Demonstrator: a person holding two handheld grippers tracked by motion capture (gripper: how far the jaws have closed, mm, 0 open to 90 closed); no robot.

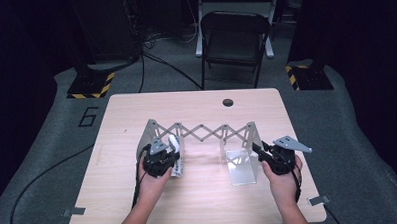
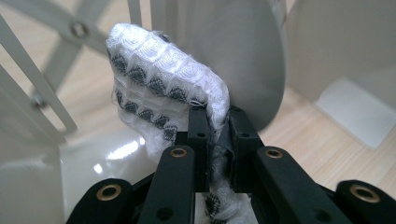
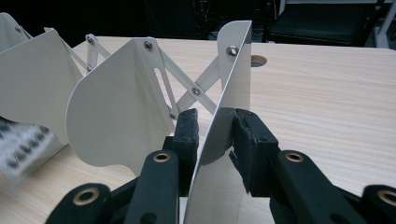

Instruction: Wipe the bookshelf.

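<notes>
An expanding metal rack (image 1: 202, 131) with a scissor lattice and upright plates stands across the middle of the table (image 1: 200, 207). My left gripper (image 1: 169, 154) is at its left end, shut on a white cloth with a dark pattern (image 1: 176, 160). In the left gripper view the cloth (image 2: 159, 65) bulges up from between my left gripper (image 2: 215, 135) jaws, in front of a rounded plate (image 2: 233, 60). My right gripper (image 1: 258, 149) is at the rack's right end. Its jaws (image 3: 215, 135) are shut on the edge of the end plate (image 3: 231, 84). The cloth (image 3: 21, 149) shows blurred at lower left there.
A round cable hole (image 1: 228, 102) sits near the table's far edge. Beyond the table stands a dark folding chair (image 1: 234, 35). Cables run over the grey floor on the left. The rack's flat base plate (image 1: 241, 169) lies between the two right-hand uprights.
</notes>
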